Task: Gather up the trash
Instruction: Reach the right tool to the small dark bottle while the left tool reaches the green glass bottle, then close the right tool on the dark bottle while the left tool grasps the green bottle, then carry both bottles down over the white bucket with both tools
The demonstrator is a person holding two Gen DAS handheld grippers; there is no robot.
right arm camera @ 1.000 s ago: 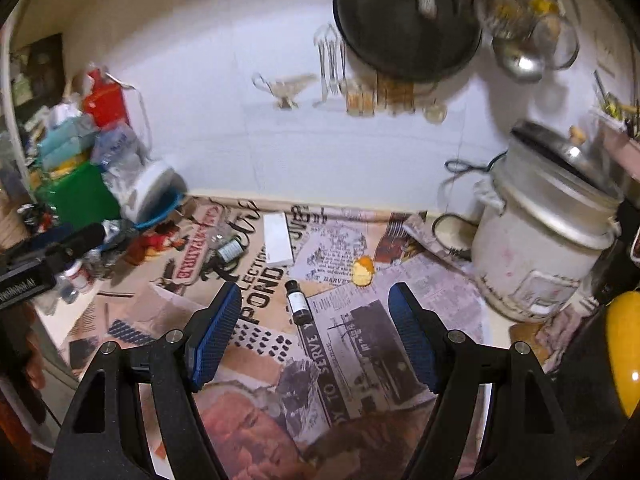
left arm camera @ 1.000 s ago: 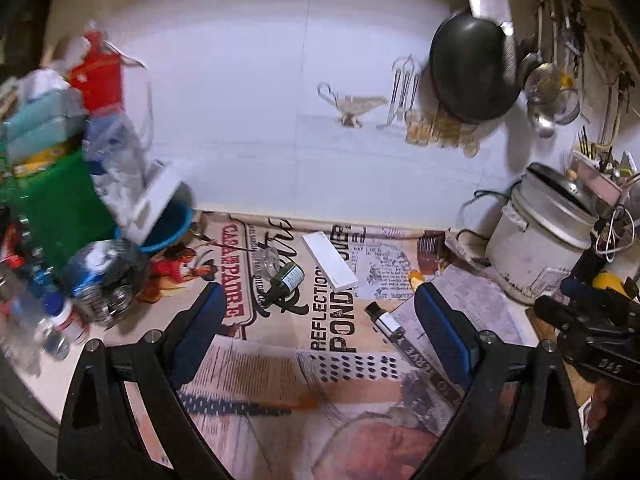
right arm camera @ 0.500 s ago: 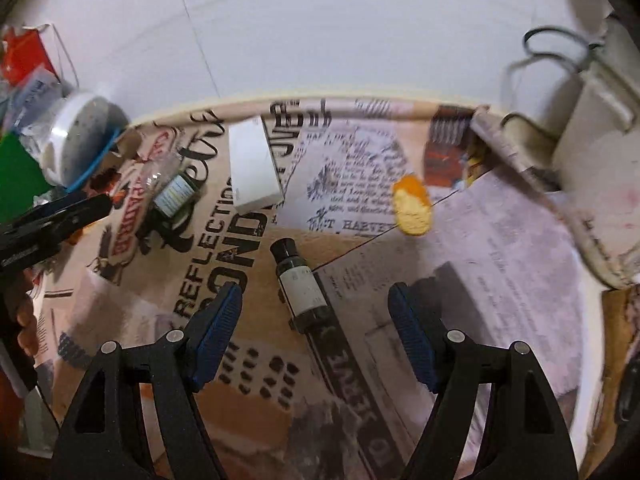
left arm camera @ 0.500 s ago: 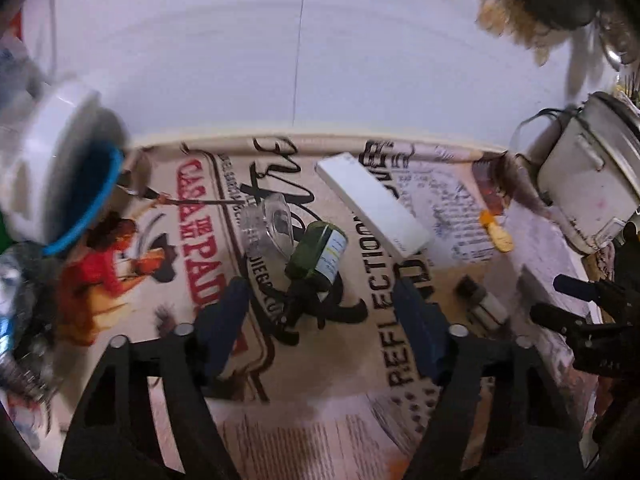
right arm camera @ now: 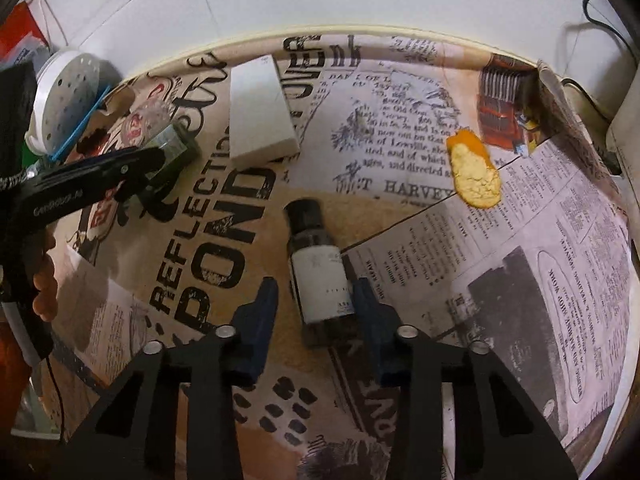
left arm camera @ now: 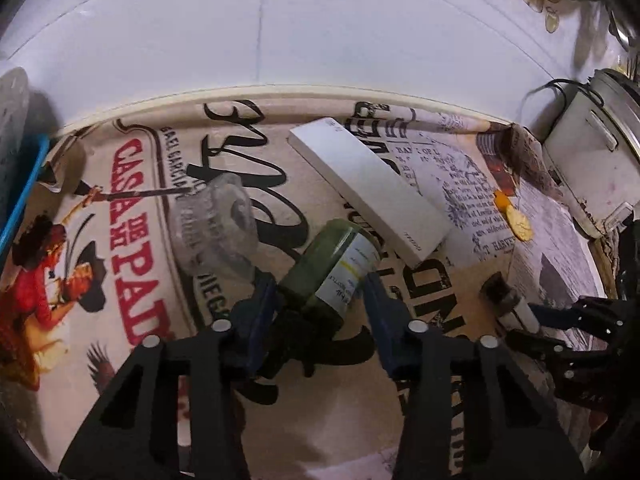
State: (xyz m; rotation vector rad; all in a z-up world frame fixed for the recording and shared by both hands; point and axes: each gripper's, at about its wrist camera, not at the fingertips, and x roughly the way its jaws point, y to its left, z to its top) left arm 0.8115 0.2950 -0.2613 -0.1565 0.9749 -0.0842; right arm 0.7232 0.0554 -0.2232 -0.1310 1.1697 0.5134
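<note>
A green glass bottle (left arm camera: 334,268) with a white label lies on the newspaper-covered counter, between the blue pads of my left gripper (left arm camera: 318,298); the jaws are partly closed around it with small gaps. A small dark bottle (right arm camera: 318,276) with a white label lies between the pads of my right gripper (right arm camera: 314,306), jaws narrowed, right pad close to it. The green bottle also shows in the right wrist view (right arm camera: 174,146). A crumpled clear plastic cup (left arm camera: 214,226) lies left of the green bottle. An orange peel (right arm camera: 474,170) lies further right.
A white flat box (left arm camera: 370,190) lies behind the green bottle, near the white wall. A white perforated lid and blue-rimmed container (right arm camera: 64,100) stand at the left. A rice cooker (left arm camera: 592,152) with its cord stands at the right.
Both grippers have come down and forward to the counter. Each has narrowed its jaws around a bottle: left around the green one, right around the small dark one.
</note>
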